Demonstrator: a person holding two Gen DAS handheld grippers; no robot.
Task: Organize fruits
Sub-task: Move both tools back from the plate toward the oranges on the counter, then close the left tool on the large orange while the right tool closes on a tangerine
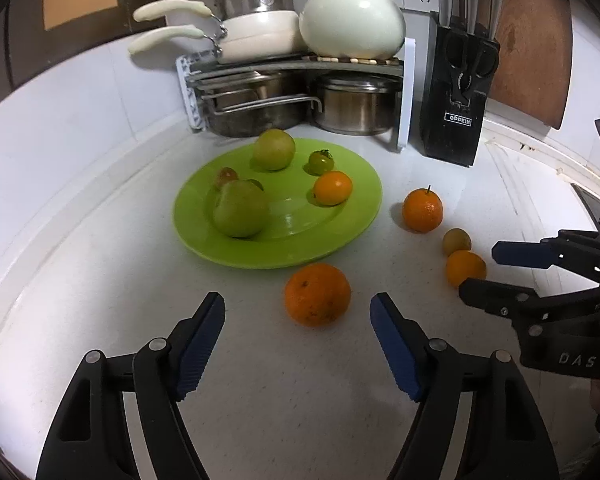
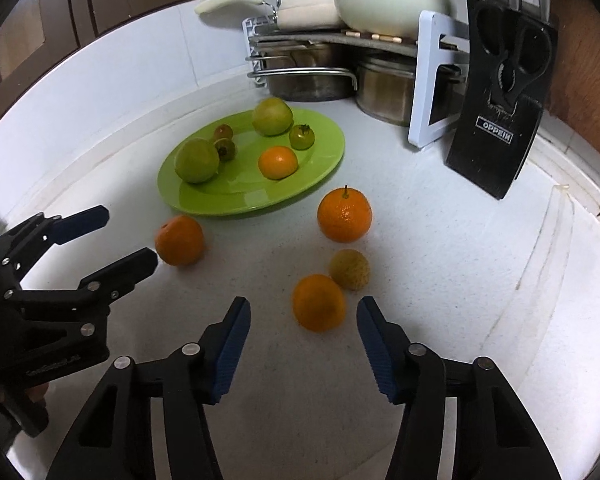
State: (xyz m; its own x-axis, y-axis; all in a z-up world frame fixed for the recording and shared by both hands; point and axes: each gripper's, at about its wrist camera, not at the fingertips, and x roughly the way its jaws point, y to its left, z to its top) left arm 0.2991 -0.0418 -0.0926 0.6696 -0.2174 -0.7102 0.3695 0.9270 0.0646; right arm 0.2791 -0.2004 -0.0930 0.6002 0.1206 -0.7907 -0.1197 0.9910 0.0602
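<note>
Soft light is cast from above. Glare is seen on the shiny round green plate [image 1: 284,256]. Edges are bent and dark. Slight blur is seen.

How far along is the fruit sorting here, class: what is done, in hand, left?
Done: six fruits lie on the green plate. In hand: nothing; the left gripper stands open before an orange, the right gripper open before a smaller orange. Left: those two, a stemmed orange and a small brownish fruit.
</note>
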